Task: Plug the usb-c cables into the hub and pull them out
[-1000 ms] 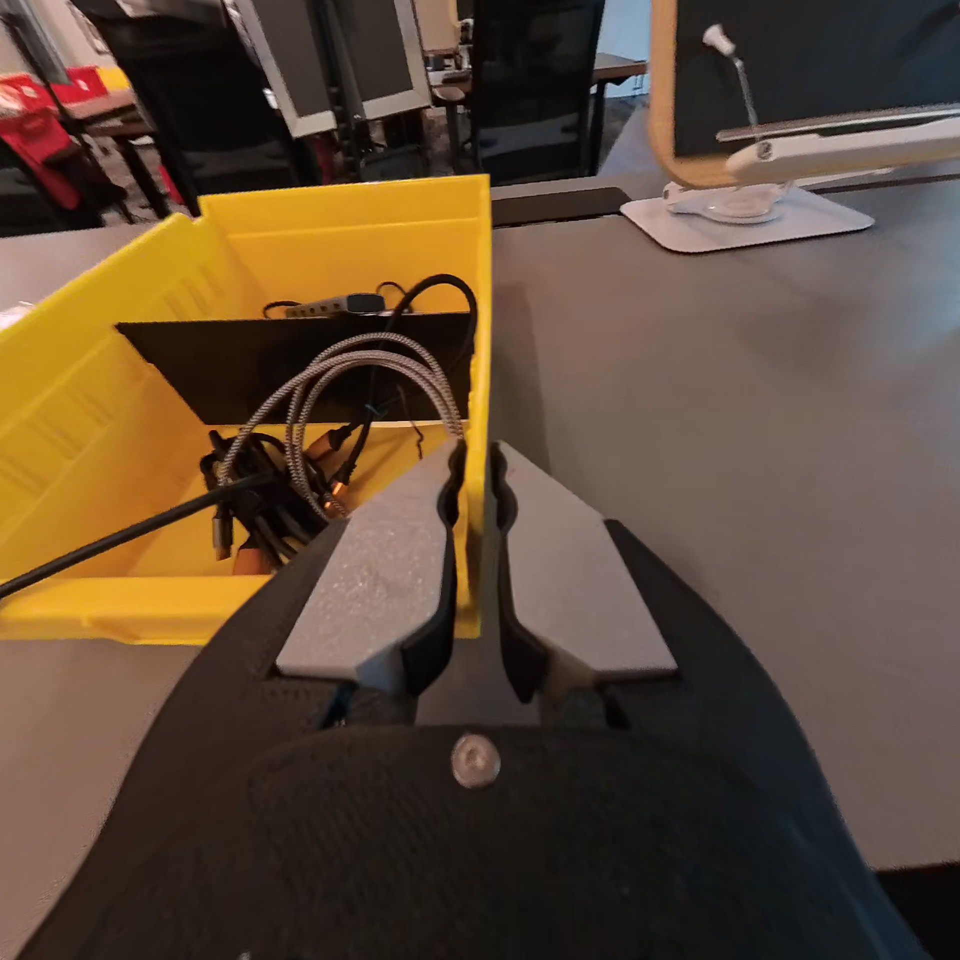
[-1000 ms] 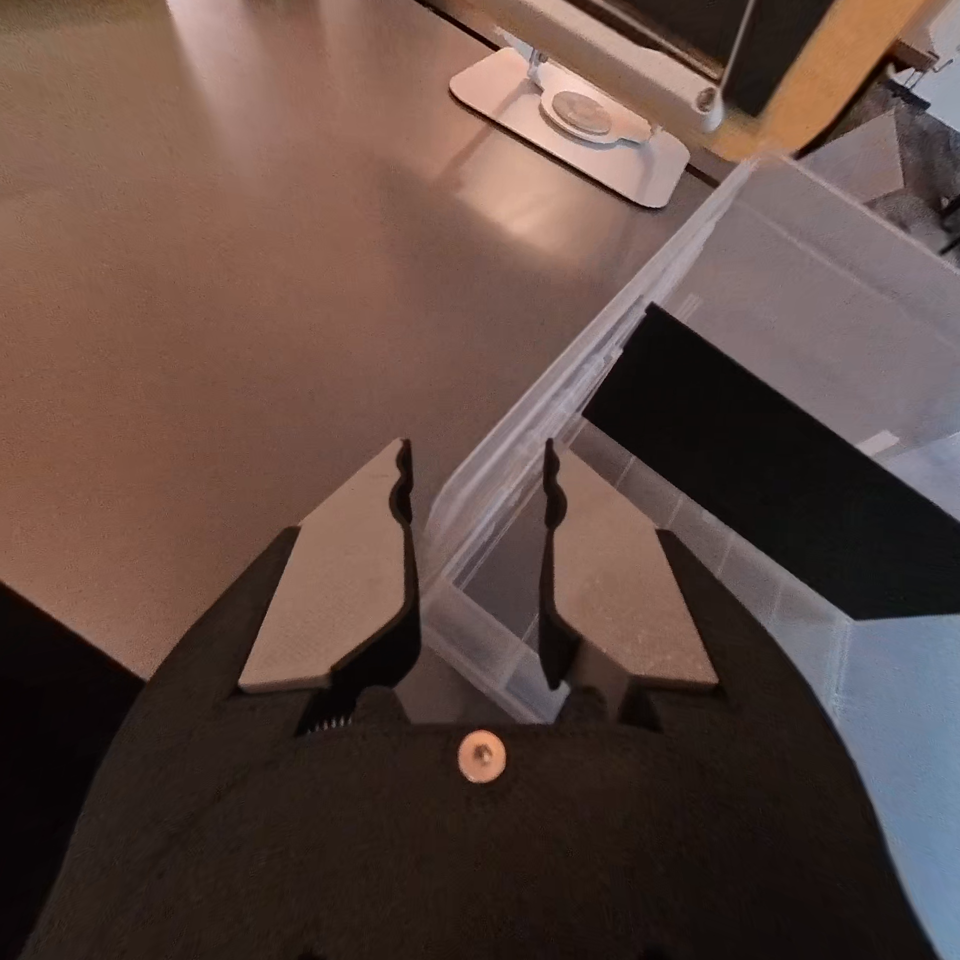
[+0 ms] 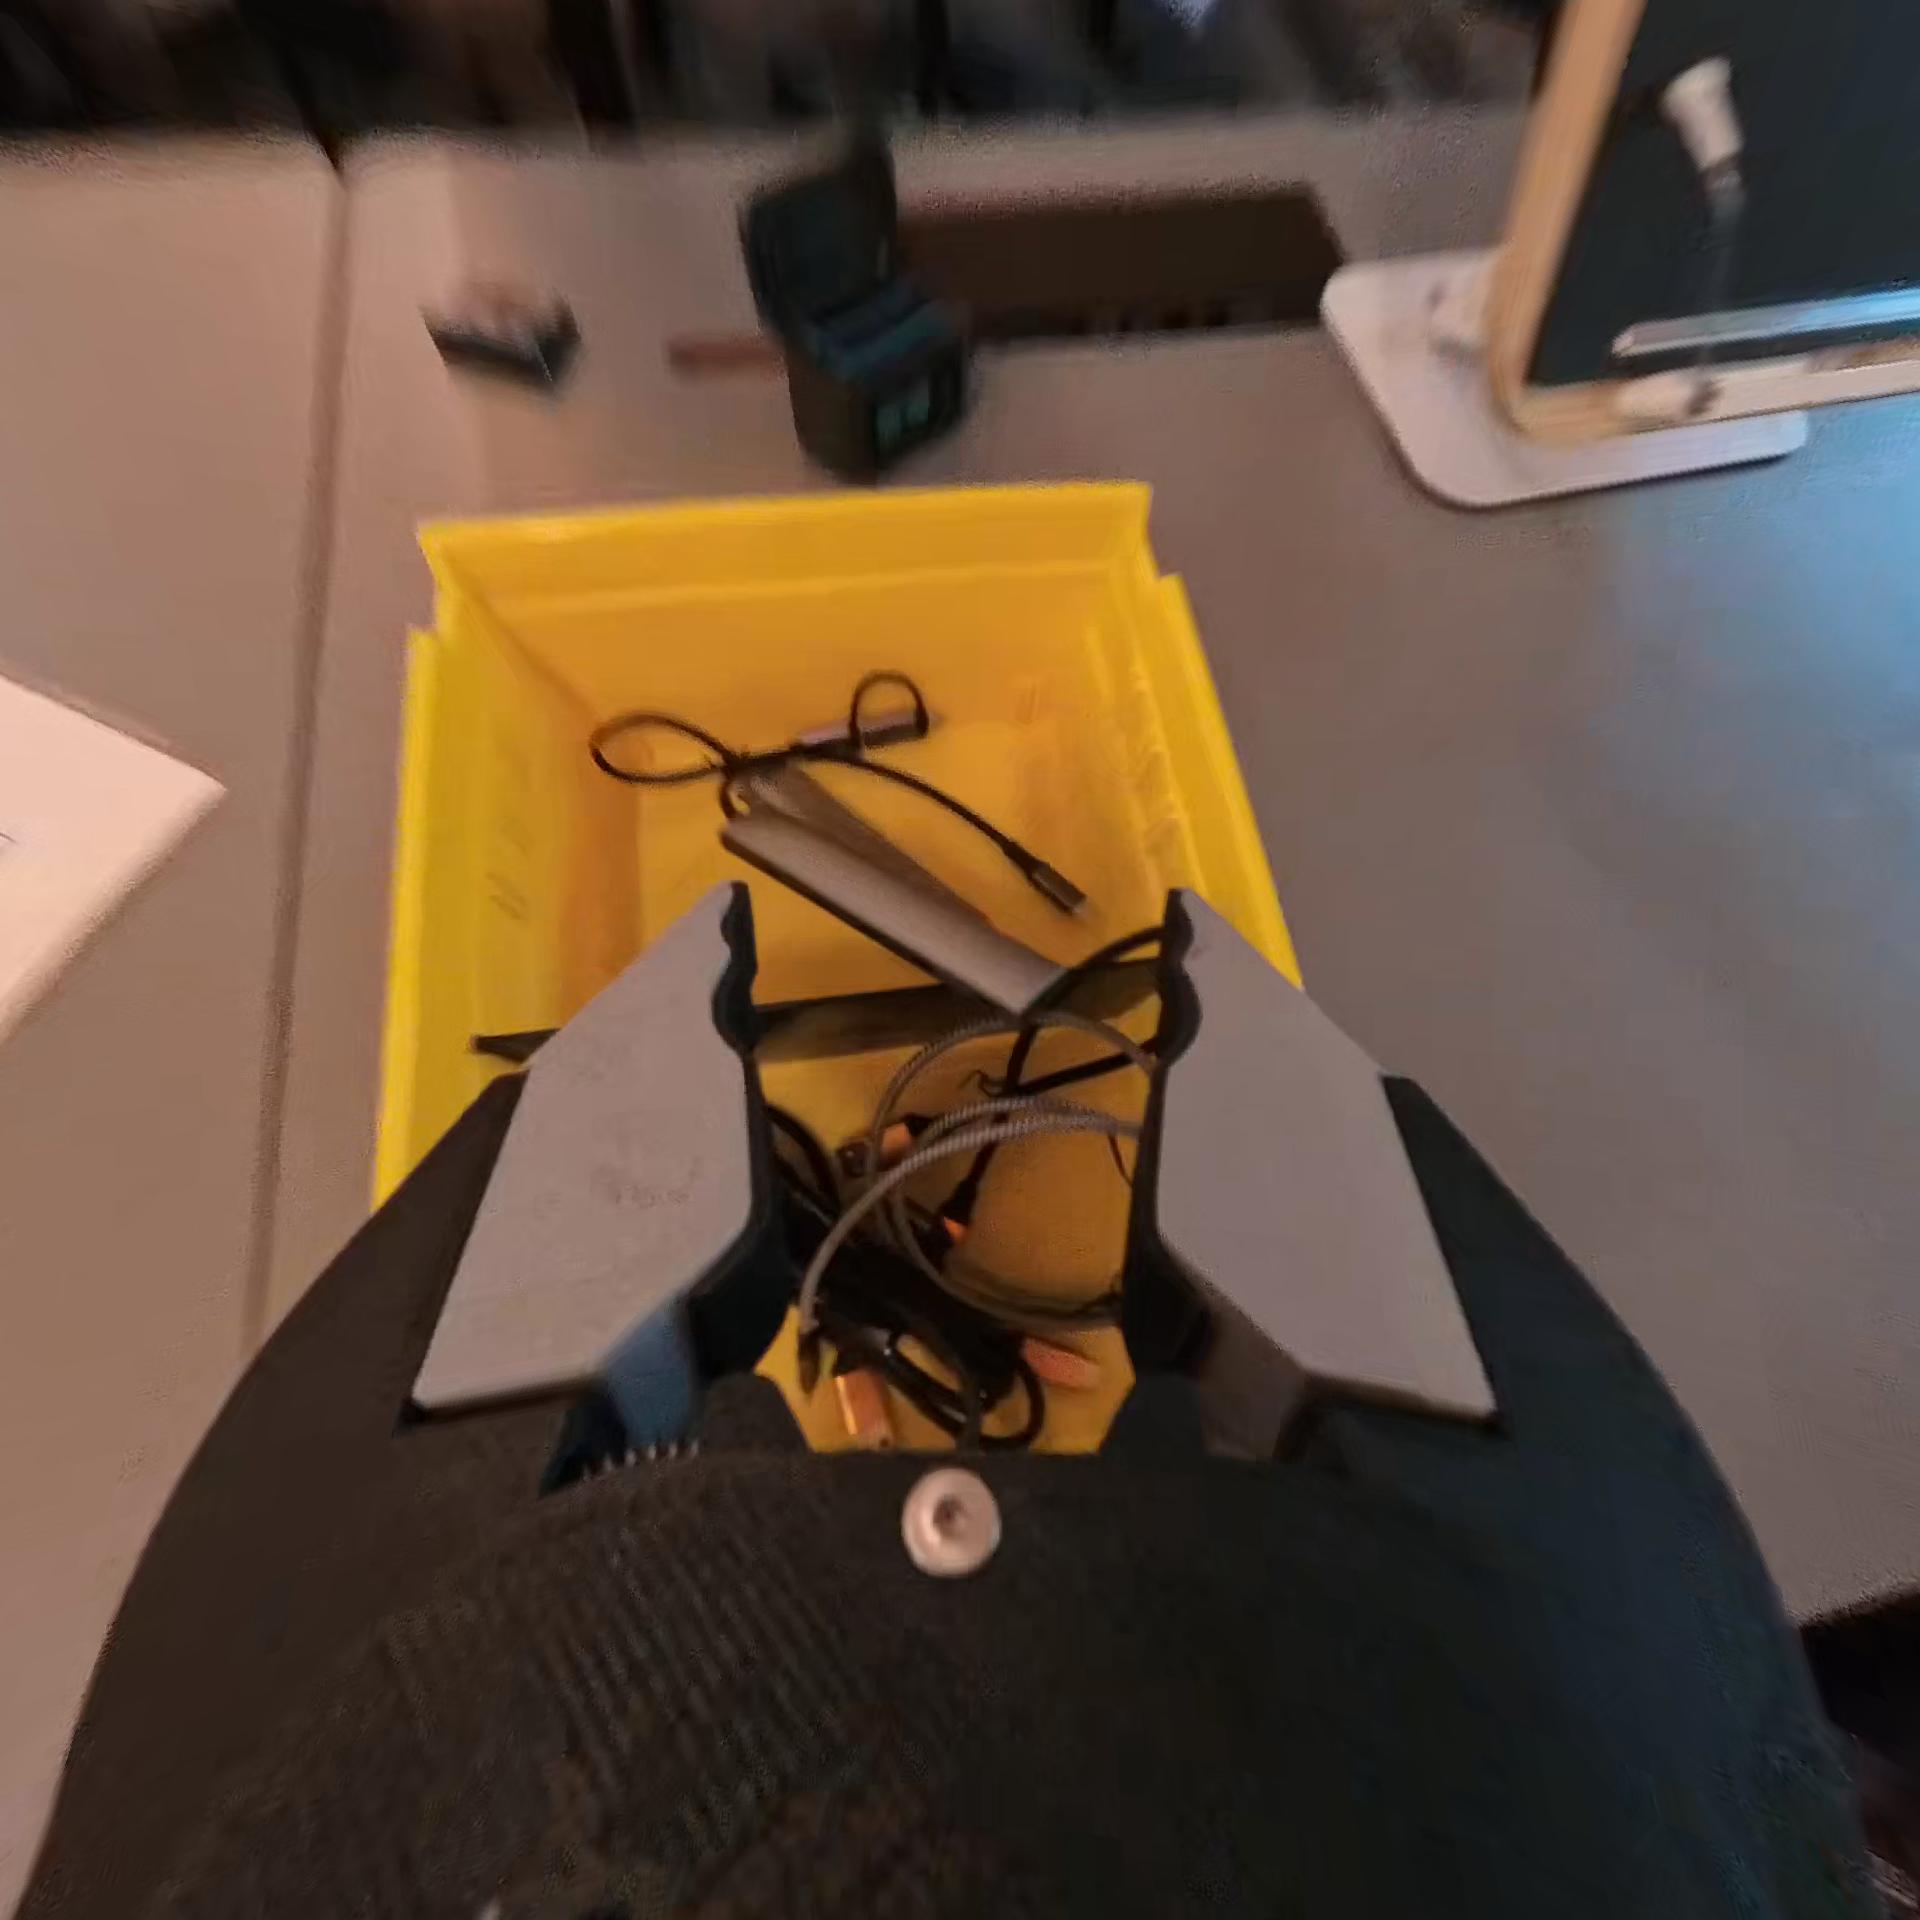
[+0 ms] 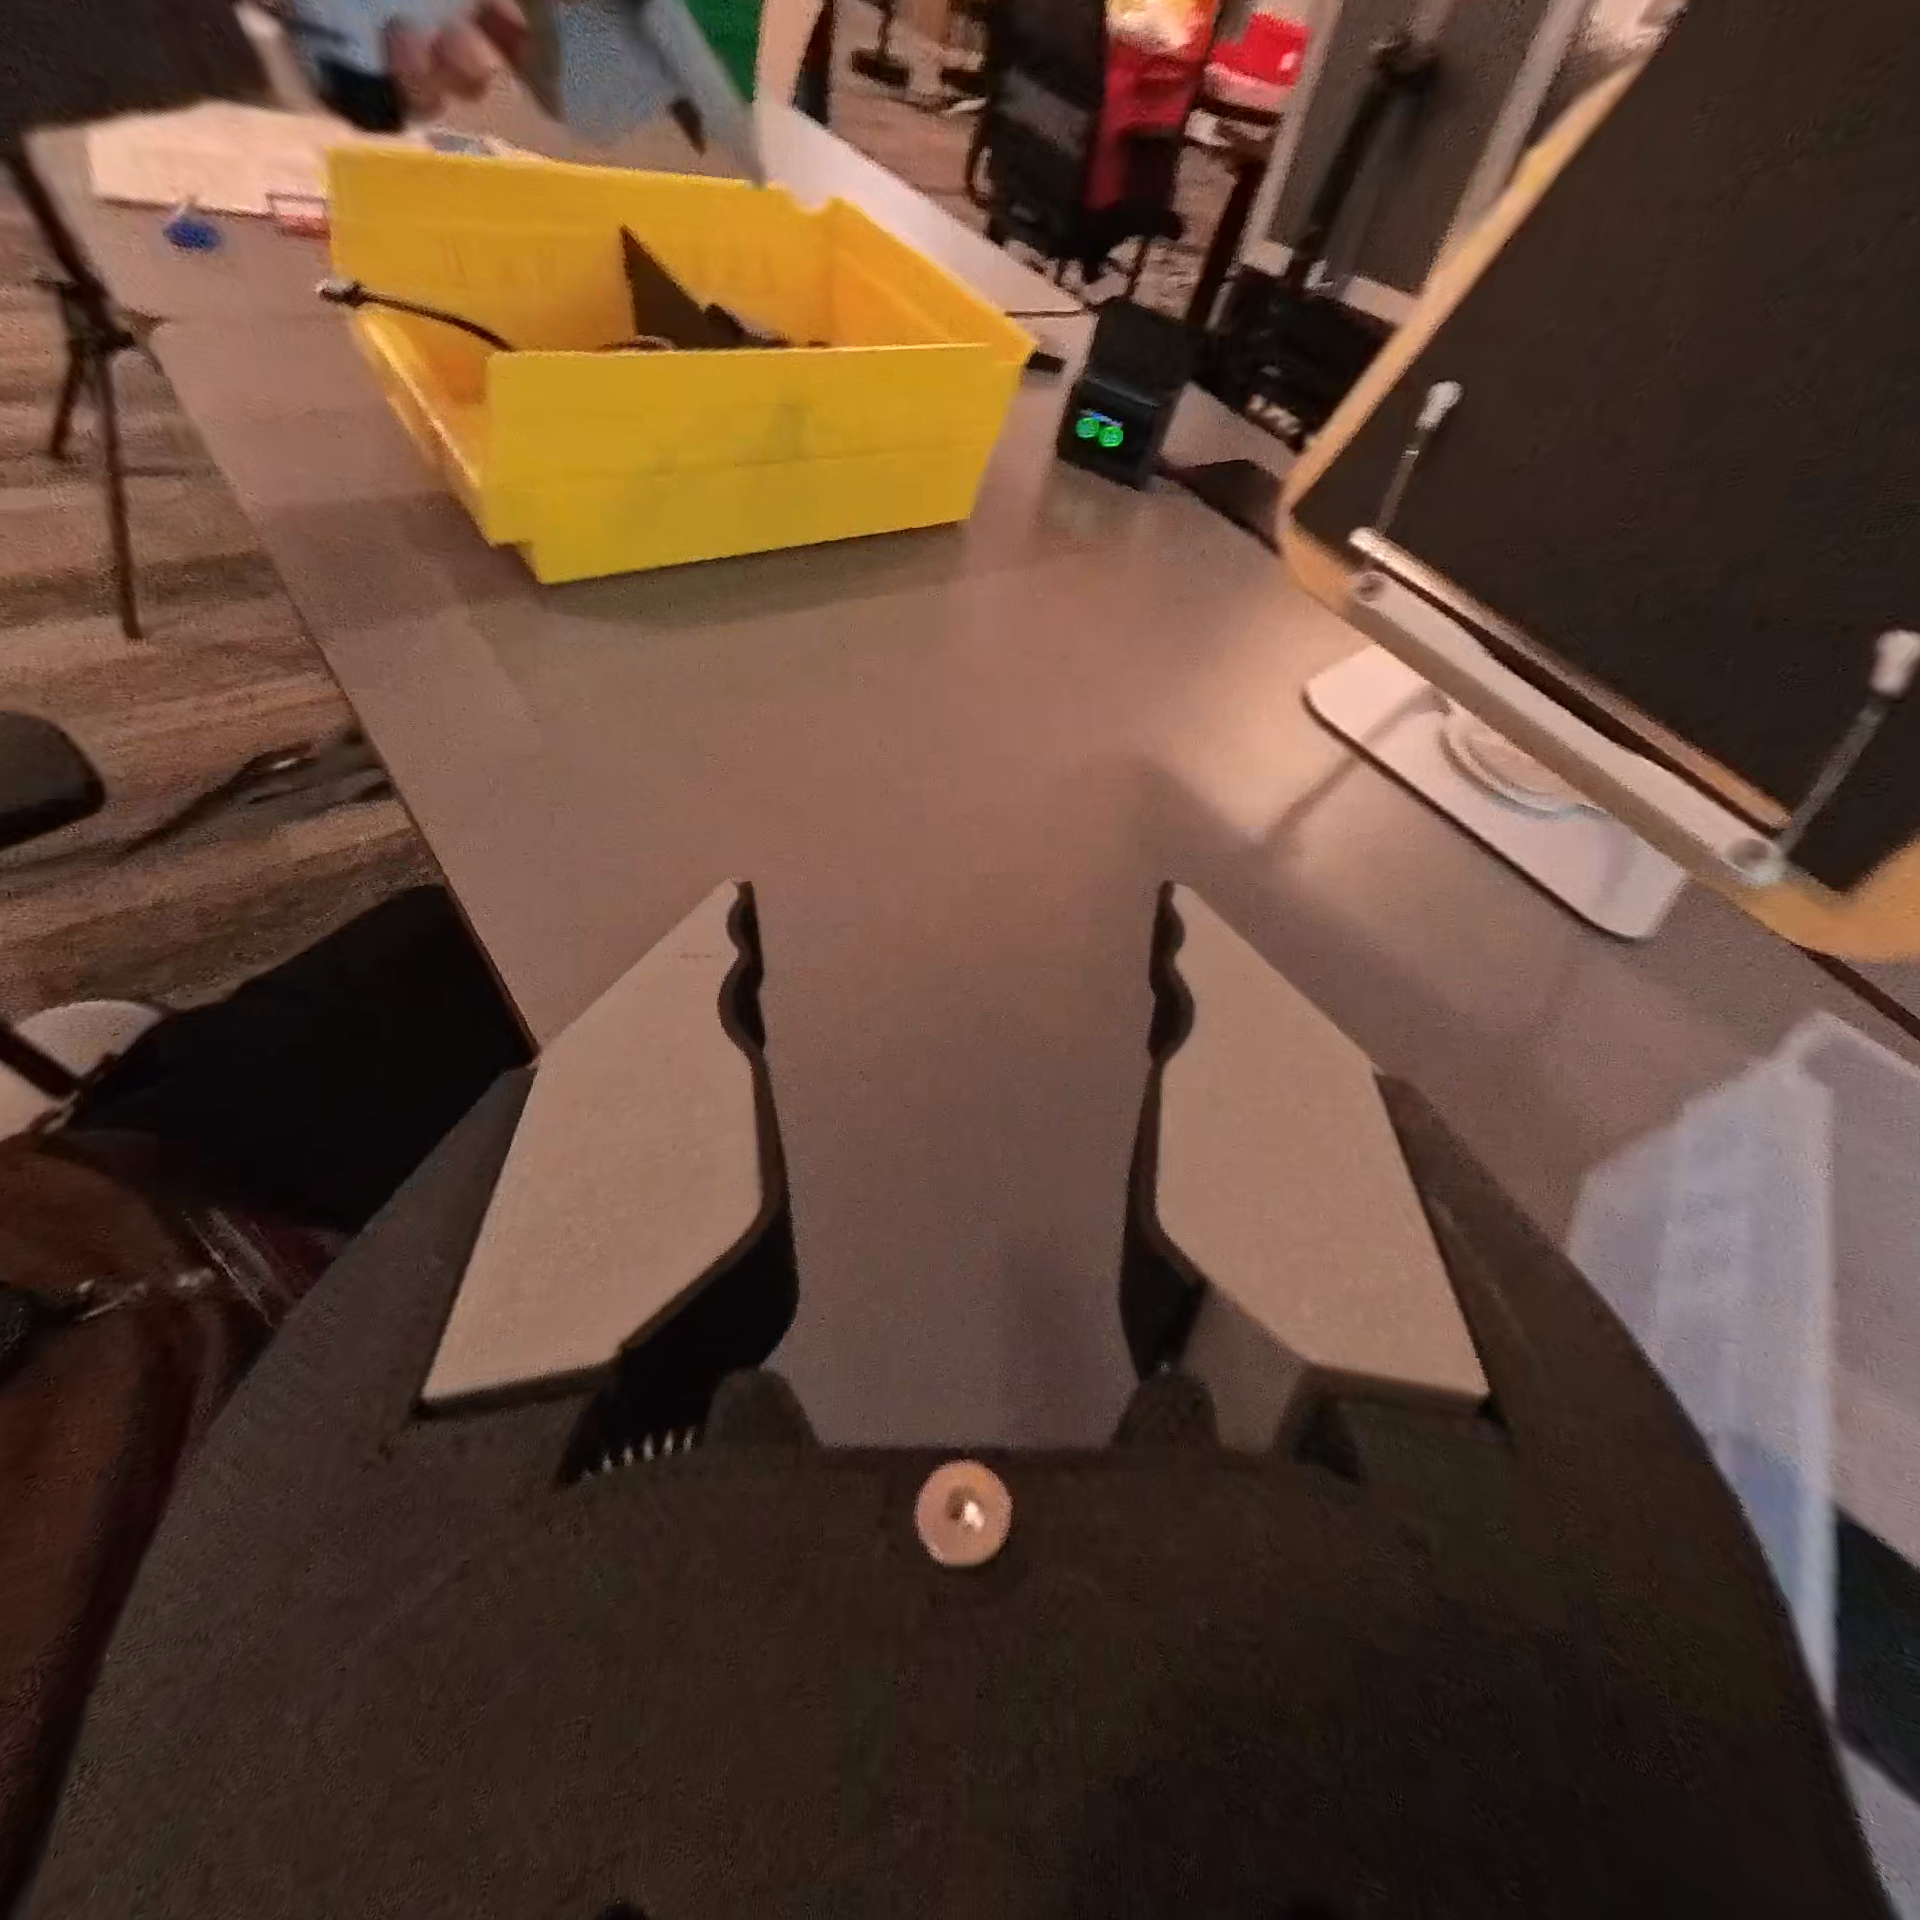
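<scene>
Left wrist view puts my left gripper (image 3: pixel 951 935) above the yellow bin (image 3: pixel 499 831), fingers spread wide and holding nothing. Past a black divider (image 3: pixel 831 1013) the grey hub (image 3: pixel 883 904) lies tilted on the bin floor, its short black lead looped behind it. Nearer me, a tangle of braided and black usb-c cables (image 3: pixel 966 1226) fills the front compartment; blur keeps me from counting them, perhaps several. On the right wrist view my right gripper (image 4: pixel 954 956) hangs over bare grey table (image 4: pixel 935 727), fingers parted and empty, well apart from the bin. A small black device (image 4: pixel 1127 405) with green lights sits just beside the bin.
</scene>
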### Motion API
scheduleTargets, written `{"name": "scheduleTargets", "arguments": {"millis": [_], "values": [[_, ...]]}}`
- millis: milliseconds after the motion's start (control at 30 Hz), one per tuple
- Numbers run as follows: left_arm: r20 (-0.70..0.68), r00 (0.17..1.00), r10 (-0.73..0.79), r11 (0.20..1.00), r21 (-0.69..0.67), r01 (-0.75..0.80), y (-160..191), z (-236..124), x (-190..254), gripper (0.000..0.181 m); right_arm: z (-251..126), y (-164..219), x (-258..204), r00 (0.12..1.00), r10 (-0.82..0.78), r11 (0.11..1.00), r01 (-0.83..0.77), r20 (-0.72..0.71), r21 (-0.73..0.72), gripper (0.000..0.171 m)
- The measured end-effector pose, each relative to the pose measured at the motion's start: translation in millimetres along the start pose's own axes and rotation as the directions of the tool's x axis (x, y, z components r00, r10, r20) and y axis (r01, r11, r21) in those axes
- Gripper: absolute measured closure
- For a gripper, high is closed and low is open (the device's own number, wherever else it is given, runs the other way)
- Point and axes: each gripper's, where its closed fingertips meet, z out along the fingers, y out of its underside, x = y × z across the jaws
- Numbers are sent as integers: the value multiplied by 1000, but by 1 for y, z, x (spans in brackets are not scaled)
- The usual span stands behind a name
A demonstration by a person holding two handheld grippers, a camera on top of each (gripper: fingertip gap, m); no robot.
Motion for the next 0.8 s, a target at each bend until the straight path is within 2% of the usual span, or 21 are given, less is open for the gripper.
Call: {"name": "scheduleTargets", "arguments": {"millis": [67, 133, 233, 367, 433, 467, 500, 533, 567, 633, 700, 800], "values": [[-82, 976, -199, 964, -194, 181, 4, 31, -11, 93, 33, -2, -8, 997, -33, 999, 35, 64, -28, 97], [-6, 932, -361, 876, -345, 337, 16, 51, -34, 87, 60, -1, -13, 993, -52, 997, 57, 107, -43, 98], [110, 907, -407, 798, -442, 411, 36, 62, -55, 87, 88, 2, -18, 985, -55, 998, 61, 161, -29, 102], [63, 896, -439, 773, -482, 413, 37, 77, -40, 96, 113, 20, -3, 988, -47, 999, 48, 149, -1, 111], [58, 913, -404, 763, -529, 371, 45, 85, -33, 107, 123, 38, 8, 990, -9, 1000, 11, 143, -13, 116], [55, 929, -367, 777, -531, 339, 44, 89, -31, 123, 125, 47, 8, 986, 23, 999, -17, 165, -37, 117], [58, 939, -340, 779, -542, 315, 43, 92, -28, 122, 125, 52, 7, 979, 60, 997, -48, 195, -64, 119], [67, 953, -296, 777, -563, 281, 45, 93, -27, 125, 122, 52, 6, 972, 86, 995, -73, 219, -65, 122], [87, 973, -214, 775, -591, 223, 49, 93, -30, 145, 119, 48, 6, 970, 92, 996, -85, 226, -38, 126], [87, 989, -122, 781, -606, 150, 45, 92, -31, 148, 115, 42, 11, 978, 66, 998, -69, 197, 10, 131], [109, 992, -58, 819, -563, 109, 27, 87, -36, 161, 115, 44, 14, 987, 27, 1000, -28, 157, 7, 132], [214, 968, 130, 890, -456, -19, -18, 65, -51, 162, 118, 51, 14, 991, -33, 999, 36, 126, -25, 135]]}}
